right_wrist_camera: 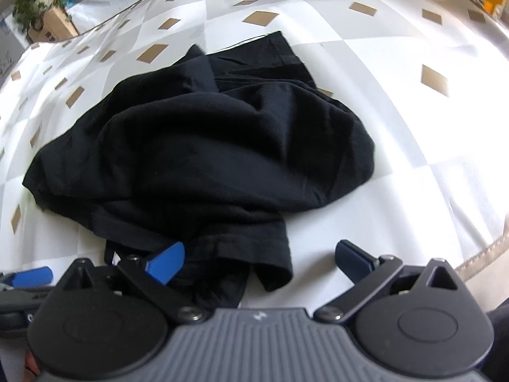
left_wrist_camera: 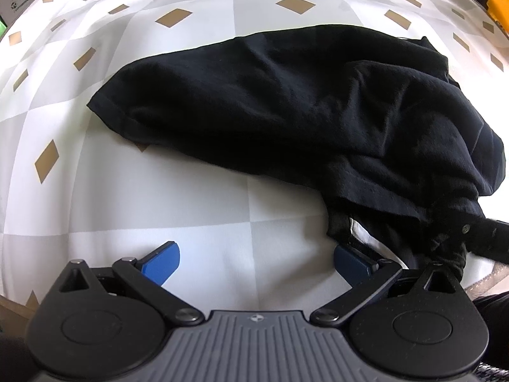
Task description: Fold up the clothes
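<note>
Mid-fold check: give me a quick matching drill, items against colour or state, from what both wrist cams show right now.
Items:
1. black garment
2. tablecloth
3. left gripper
4. left gripper's fingertips

States:
A. blue
B. white and grey checks with tan diamonds
C. crumpled in a heap
D. open, holding nothing

Pairs: 1-C, 2-B, 3-D, 4-A

black garment [right_wrist_camera: 191, 146], white/grey checked cloth [left_wrist_camera: 95, 191] w/ tan diamonds, blue gripper pads [right_wrist_camera: 167, 265]

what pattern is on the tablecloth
White and grey checks with small tan diamonds on the tablecloth; clearest in the left wrist view.
</note>
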